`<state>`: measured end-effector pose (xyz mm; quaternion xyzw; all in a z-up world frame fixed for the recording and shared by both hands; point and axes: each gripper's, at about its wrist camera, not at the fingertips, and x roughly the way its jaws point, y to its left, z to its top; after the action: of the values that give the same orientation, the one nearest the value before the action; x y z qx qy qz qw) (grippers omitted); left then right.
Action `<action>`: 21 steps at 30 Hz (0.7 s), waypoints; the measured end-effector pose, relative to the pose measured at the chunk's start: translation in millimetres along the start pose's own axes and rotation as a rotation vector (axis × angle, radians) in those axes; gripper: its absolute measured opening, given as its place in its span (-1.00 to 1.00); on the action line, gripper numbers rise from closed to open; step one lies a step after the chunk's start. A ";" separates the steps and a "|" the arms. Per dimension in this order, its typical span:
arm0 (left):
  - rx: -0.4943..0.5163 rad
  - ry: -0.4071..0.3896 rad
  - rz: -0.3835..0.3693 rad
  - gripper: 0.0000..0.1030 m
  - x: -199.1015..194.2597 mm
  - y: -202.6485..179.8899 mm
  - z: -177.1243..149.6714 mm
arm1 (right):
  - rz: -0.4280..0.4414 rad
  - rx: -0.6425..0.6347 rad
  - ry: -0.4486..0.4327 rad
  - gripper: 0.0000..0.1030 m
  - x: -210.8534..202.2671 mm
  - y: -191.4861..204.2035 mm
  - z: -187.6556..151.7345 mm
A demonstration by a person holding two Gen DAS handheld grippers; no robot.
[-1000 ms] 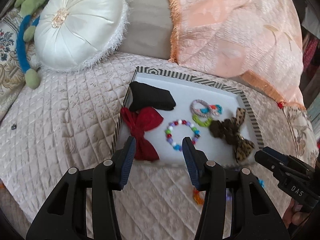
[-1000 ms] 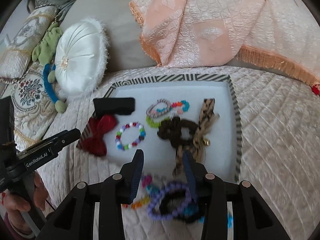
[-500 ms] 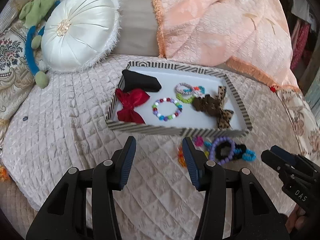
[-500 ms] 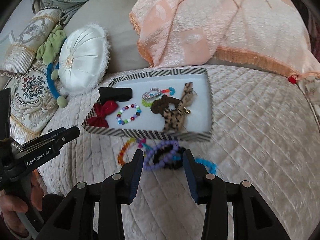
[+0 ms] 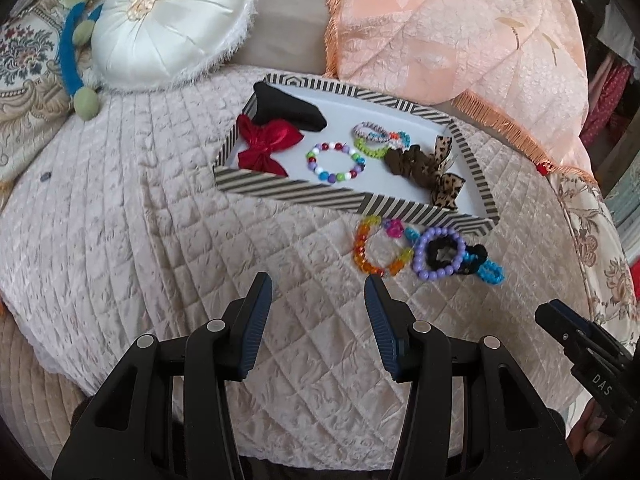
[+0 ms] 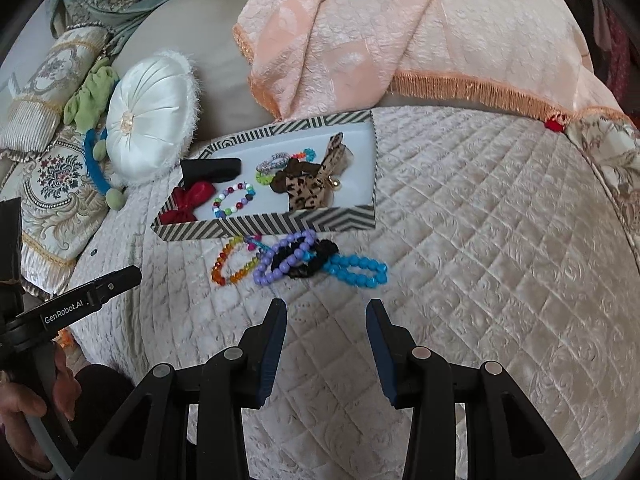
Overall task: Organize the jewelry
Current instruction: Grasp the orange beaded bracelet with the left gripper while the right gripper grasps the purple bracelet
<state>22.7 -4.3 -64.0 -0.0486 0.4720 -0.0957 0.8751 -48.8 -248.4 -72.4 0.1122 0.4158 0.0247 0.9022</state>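
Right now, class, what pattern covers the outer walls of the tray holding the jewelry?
Black-and-white diagonal stripes cover the tray walls, clearest in the left wrist view.

Both wrist cams looked forward and down over the quilted bed (image 5: 120, 208), left cam nearer. Shared: striped tray (image 5: 344, 196) (image 6: 264, 226) mid-frame, pillows at upper frame.

1 striped tray (image 5: 348, 196), 3 bows, approx 8 bracelets/scrunchies, 2 grippers
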 end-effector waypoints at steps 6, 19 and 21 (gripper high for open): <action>-0.005 0.023 0.006 -0.07 8.8 1.9 -3.9 | 0.005 0.009 0.019 -0.24 6.5 -4.4 -4.4; 0.001 0.086 -0.053 0.04 51.7 -9.3 12.8 | 0.079 0.003 0.040 -0.24 22.0 -2.1 0.8; 0.005 0.094 -0.064 0.09 63.7 -14.5 19.5 | 0.094 -0.008 0.040 -0.24 23.5 1.2 2.9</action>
<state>71.4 -32.2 -102.8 -0.0571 0.5106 -0.1269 0.8485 -31.2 -244.6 -87.8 0.1277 0.4278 0.0708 0.8920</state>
